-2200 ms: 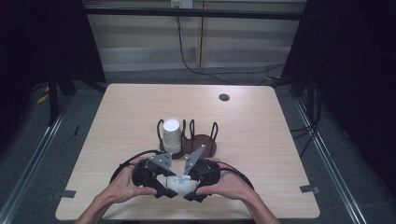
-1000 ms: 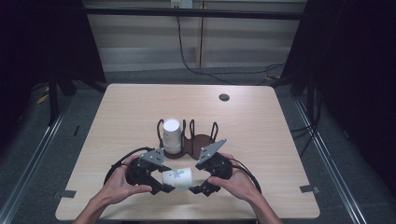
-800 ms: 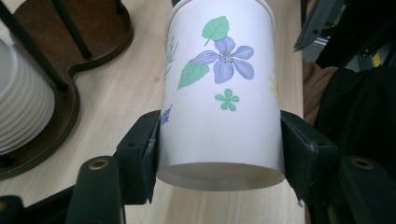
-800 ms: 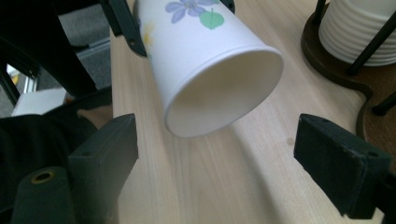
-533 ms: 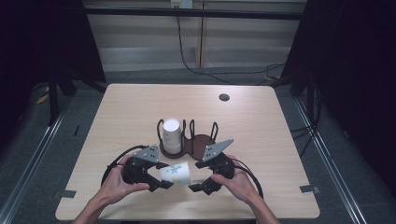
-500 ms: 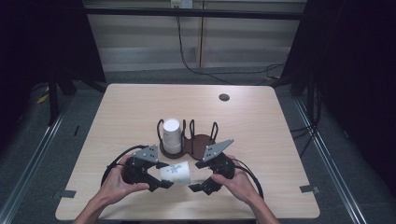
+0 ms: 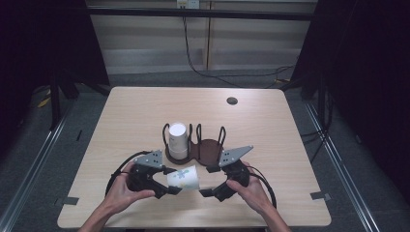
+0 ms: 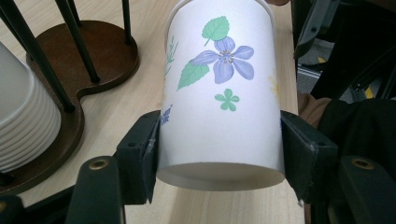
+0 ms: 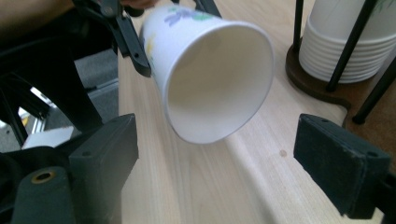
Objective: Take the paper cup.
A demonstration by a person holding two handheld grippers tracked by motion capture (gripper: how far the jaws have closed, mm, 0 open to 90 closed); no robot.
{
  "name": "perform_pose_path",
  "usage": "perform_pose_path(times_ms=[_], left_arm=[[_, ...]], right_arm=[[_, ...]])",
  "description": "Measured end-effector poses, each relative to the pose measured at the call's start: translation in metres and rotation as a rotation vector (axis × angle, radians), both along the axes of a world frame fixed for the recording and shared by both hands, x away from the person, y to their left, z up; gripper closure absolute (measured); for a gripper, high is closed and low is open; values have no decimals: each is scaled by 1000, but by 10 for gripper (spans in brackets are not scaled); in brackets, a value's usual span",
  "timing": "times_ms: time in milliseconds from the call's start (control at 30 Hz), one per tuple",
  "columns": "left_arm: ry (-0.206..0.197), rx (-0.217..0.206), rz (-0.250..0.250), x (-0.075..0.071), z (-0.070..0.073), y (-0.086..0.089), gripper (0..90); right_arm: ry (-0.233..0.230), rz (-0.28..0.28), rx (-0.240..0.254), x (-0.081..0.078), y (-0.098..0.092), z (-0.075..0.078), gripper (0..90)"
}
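paper cup (image 8: 219, 98): light, thin-walled, crushable
grip: near base
left claw (image 8: 219, 163): clamped on cup
right claw (image 9: 233, 158): wide, empty

Since the earliest frame, my two grippers have drawn apart; the right gripper (image 7: 209, 181) has let go of the paper cup (image 7: 184, 178) and backed off to the right, jaws wide; the cup, first pinched between both, now lies sideways in my left gripper (image 7: 171, 180) alone.

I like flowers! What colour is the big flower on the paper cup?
Purple, with green leaves, on the white paper cup; left gripper view.
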State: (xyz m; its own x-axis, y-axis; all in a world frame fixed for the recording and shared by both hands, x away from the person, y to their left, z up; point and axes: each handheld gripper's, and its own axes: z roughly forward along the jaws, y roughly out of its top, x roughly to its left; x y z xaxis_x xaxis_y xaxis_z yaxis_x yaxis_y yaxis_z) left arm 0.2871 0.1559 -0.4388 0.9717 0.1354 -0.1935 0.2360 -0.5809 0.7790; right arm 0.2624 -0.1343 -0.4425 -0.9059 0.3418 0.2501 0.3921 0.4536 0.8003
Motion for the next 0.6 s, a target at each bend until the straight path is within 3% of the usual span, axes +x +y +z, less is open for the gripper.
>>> perform_pose_path(times_ms=[167, 400, 600], left_arm=[[-3, -26, -2, -2, 1, 0, 368], [-18, -36, -13, -7, 3, -2, 367], [-23, -79, -5, -8, 3, -2, 366]], right_arm=[[-5, -1, 85, -1, -5, 1, 129], [-5, -12, 122, 0, -6, -2, 128], [-16, -10, 154, -1, -6, -1, 128]])
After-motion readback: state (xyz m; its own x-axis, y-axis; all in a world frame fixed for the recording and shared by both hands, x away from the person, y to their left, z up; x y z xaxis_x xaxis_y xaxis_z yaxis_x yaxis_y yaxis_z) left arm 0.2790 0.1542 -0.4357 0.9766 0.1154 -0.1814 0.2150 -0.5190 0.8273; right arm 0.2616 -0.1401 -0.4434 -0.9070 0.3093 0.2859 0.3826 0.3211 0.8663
